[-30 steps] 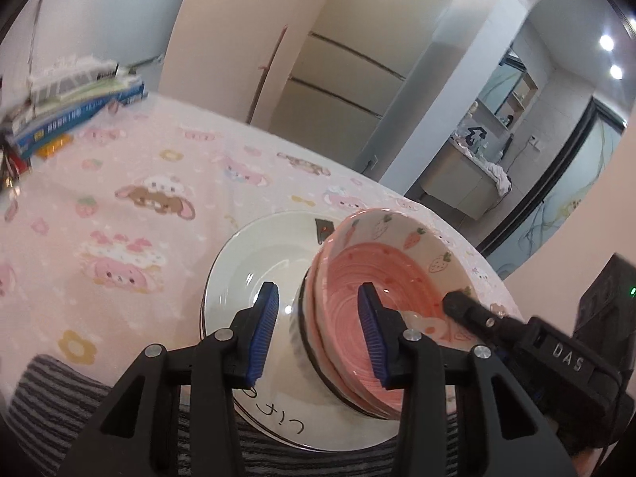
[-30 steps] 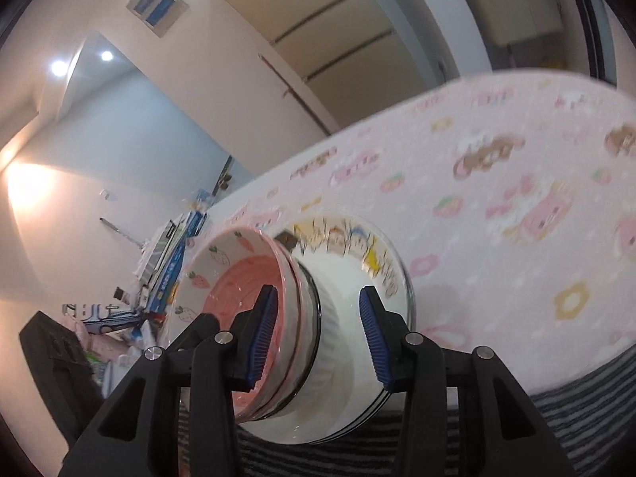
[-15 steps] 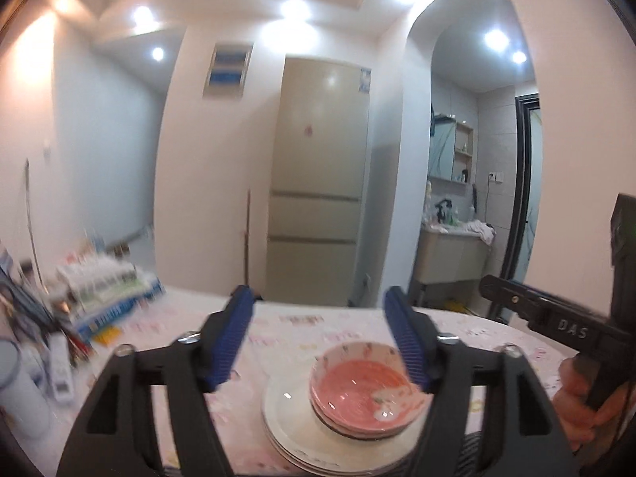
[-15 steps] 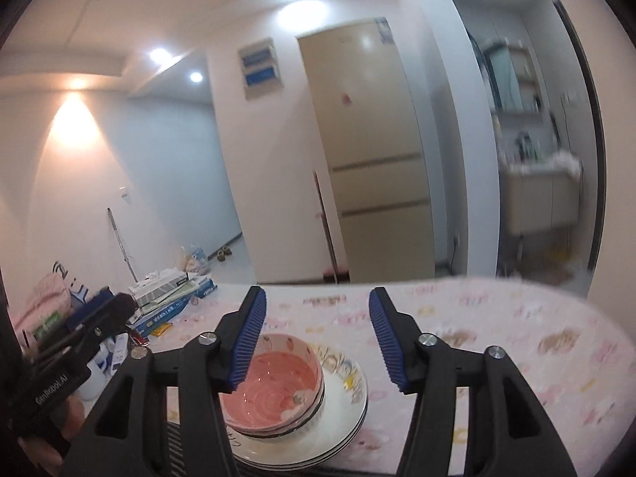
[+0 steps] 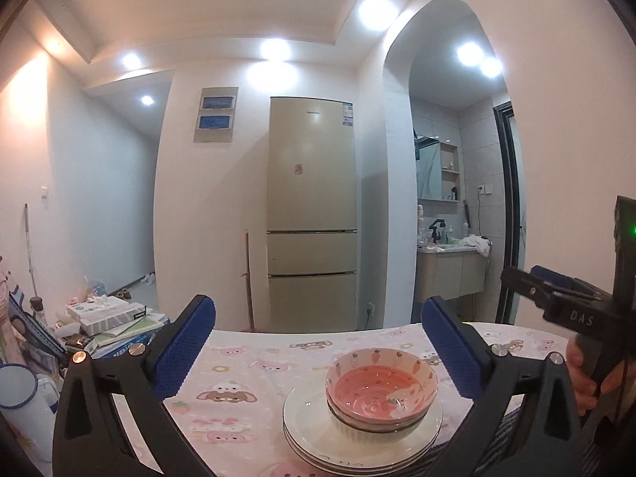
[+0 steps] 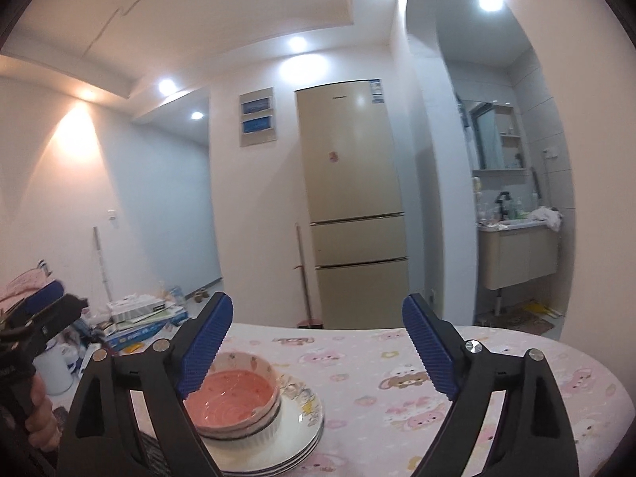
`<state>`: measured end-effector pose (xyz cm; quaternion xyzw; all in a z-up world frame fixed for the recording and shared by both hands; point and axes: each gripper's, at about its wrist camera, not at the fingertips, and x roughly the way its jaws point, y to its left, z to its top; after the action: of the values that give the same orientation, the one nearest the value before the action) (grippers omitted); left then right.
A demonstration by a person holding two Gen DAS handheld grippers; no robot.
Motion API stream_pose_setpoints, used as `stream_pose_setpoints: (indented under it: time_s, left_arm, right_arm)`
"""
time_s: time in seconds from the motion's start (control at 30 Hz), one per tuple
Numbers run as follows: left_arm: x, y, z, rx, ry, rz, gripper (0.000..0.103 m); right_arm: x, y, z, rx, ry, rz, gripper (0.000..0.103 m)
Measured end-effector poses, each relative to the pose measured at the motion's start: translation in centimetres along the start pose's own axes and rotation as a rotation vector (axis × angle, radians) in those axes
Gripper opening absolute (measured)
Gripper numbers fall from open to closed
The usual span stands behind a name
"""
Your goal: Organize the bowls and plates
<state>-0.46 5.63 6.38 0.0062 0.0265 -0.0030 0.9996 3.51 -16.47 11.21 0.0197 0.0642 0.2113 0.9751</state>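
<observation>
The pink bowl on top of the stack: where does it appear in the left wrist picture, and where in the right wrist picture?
Left wrist view: the pink bowl sits lower right of centre, on the plates.
Right wrist view: the pink bowl sits lower left, partly behind a blue claw finger.
Shared landmark: the beige fridge behind the table.

Round recessed ceiling spotlights (image 5: 373, 14) burn white and blown out, casting warm pools on the pale walls. The tall beige refrigerator door (image 6: 349, 167) carries a soft sheen. Both views bend strongly toward dark, vignetted corners. The right-hand view is slightly softer; the near edges are dim.
</observation>
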Motion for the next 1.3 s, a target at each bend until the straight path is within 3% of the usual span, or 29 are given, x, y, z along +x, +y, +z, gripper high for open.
stream_pose_setpoints:
  time_s: [0.07, 0.17, 0.3, 0.4, 0.77, 0.93, 1.1, 1.3]
  left_arm:
    - [-0.6, -0.7, -0.5, 0.022, -0.015, 0.007, 0.103]
    - [-0.7, -1.4, -1.4, 0.042, -0.025, 0.003, 0.103]
    - [0.0, -1.8, -3.5, 0.023, -0.008, 0.01, 0.103]
    - [0.7, -2.4, -5.1, 0.064, 0.032, 0.042, 0.103]
    - [-0.3, -3.0, -5.6, 0.09, -0.028, 0.05, 0.103]
    - [0.6, -1.8, -5.6, 0.028, 0.014, 0.042, 0.103]
    - [1.1, -2.7, -5.8, 0.059, 0.042, 0.042, 0.103]
    - [1.3, -2.1, -6.0, 0.028, 0.06, 0.042, 0.103]
  right_arm:
    - [-0.1, 0.8, -0.9, -0.04, -0.015, 0.035, 0.103]
    - [-0.1, 1.6, -2.2, -0.078, -0.048, -0.023, 0.103]
    - [0.6, 1.7, -3.9, -0.089, -0.012, -0.045, 0.103]
    - [1.2, 1.6, -5.2, -0.113, 0.014, -0.087, 0.103]
    - [0.7, 0.6, -5.1, -0.073, 0.019, -0.119, 0.103]
    - [1.0, 0.9, -5.2, -0.096, 0.031, -0.174, 0.103]
    - [1.0, 0.6, -5.1, -0.085, 0.033, -0.163, 0.103]
    - [1.0, 0.6, -5.2, -0.083, 0.038, -0.168, 0.103]
